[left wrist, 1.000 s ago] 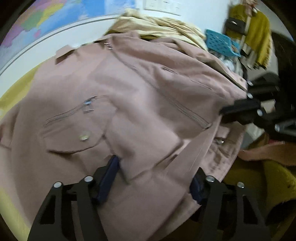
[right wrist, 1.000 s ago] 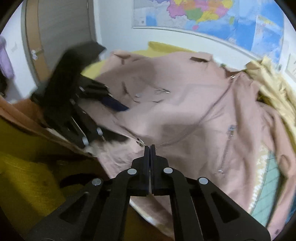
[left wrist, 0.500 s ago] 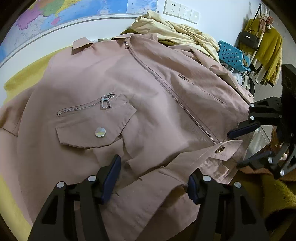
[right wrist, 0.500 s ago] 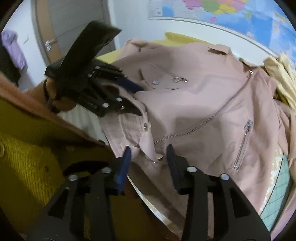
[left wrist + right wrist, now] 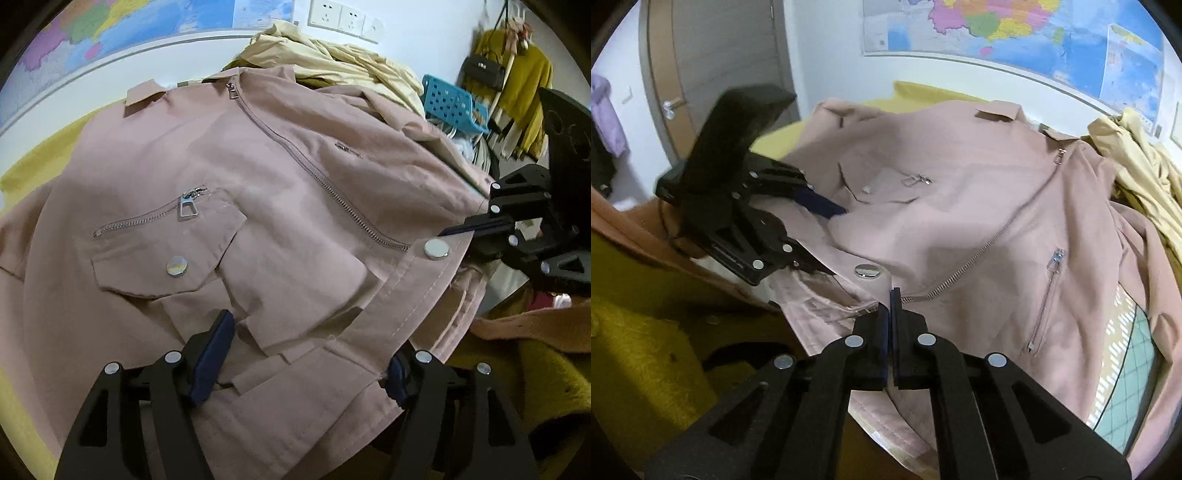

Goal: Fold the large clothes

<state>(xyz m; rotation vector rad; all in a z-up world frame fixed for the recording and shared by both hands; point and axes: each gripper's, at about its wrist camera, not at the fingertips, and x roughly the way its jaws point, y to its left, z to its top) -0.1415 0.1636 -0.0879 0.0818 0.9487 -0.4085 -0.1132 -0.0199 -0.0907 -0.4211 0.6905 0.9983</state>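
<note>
A dusty pink zip jacket (image 5: 229, 177) lies front-up and spread out on a yellow surface, its hem toward me; it also shows in the right wrist view (image 5: 960, 206). My left gripper (image 5: 310, 354) is open, its fingers straddling the folded hem band at the near edge. In the right wrist view the left gripper (image 5: 820, 236) shows with its jaws apart over the hem. My right gripper (image 5: 889, 299) is shut on the hem band beside the silver snap button (image 5: 867, 270), at the bottom of the zipper. From the left wrist view the right gripper (image 5: 465, 229) pinches the hem's end.
A pile of pale yellow clothes (image 5: 332, 59) lies behind the jacket. A blue plastic basket (image 5: 450, 103) and hanging mustard garments (image 5: 524, 85) stand at the right. A world map (image 5: 1015, 33) is on the wall, a door (image 5: 713, 62) at the left. My yellow sleeve (image 5: 635, 354) is close.
My right gripper was shut, opened half a second ago, and has now shut on the hem band by the snap button. The left gripper stays open over the hem. The jacket lies flatter.
</note>
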